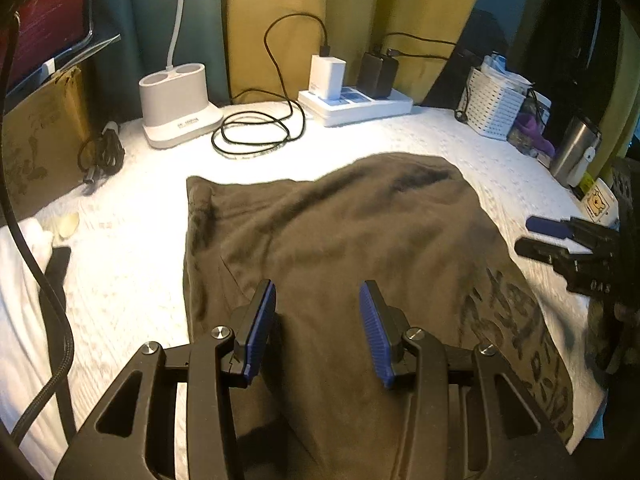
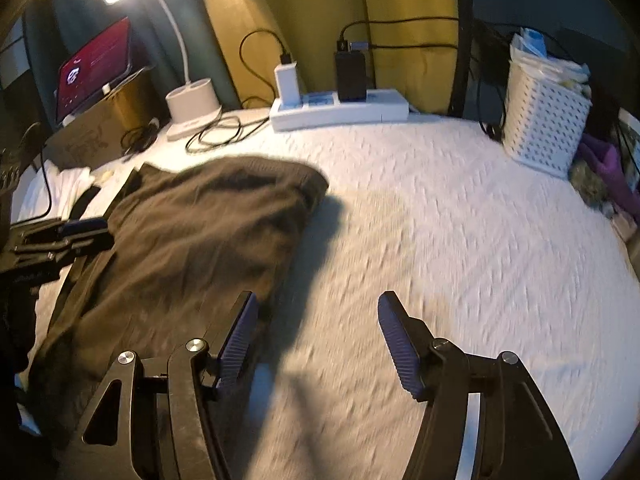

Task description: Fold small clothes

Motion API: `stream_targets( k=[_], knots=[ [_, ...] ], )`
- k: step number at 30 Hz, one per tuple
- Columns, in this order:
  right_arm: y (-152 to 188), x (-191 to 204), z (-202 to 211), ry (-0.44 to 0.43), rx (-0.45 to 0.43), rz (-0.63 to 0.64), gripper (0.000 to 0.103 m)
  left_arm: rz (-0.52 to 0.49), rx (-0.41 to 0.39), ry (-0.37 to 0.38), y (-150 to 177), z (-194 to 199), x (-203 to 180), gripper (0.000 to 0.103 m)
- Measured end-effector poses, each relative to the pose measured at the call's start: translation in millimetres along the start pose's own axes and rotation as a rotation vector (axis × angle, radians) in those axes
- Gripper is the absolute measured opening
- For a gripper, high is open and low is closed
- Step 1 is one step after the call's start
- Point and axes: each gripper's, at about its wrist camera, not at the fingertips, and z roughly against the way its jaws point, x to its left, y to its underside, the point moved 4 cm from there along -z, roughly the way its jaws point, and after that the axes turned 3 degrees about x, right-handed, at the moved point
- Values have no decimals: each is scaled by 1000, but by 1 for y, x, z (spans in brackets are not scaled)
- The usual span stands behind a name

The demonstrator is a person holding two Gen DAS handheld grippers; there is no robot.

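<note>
The left gripper (image 1: 318, 332) is black plastic with two flat blue pads (image 1: 262, 330) that have little ridges; round silver screws (image 1: 223, 332) sit on its joints; a thick black woven cable (image 1: 56, 344) hangs beside it; the right gripper (image 2: 316, 344) looks the same, black arms, ridged blue pads (image 2: 398, 346), shiny silver screws (image 2: 197, 345).
</note>
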Motion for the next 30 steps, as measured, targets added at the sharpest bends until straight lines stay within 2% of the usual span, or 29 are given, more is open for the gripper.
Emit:
stream_targets(
  k=[6, 8, 12, 19, 20, 22, 24, 25, 30],
  knots=[
    [-38, -1, -20, -39, -36, 3, 63, 10, -42, 2, -16, -6, 12, 43],
    [-46, -1, -28, -57, -36, -10, 55, 9, -48, 8, -19, -8, 14, 43],
    [-57, -6, -43, -63, -28, -53, 49, -14, -44, 2, -22, -14, 17, 43],
    [-67, -9, -60, -89, -7, -96, 45, -13, -49, 19, -28, -29, 28, 43],
    [-67, -10, -63, -96, 1, -101, 43, -1, -48, 22, -29, -32, 31, 43],
    [-68, -9, -70, -136, 17, -116, 27, 12, -49, 41, -28, -35, 34, 43],
    [-69, -8, -75, -159, 18, -134, 24, 23, -36, 61, -27, -40, 36, 43],
    [-71, -9, -76, -173, 18, -142, 19, 29, -32, 71, -26, -40, 37, 43],
    [-81, 2, -78, -155, 14, -99, 14, 46, -20, 99, -26, -43, 39, 43]
  ],
)
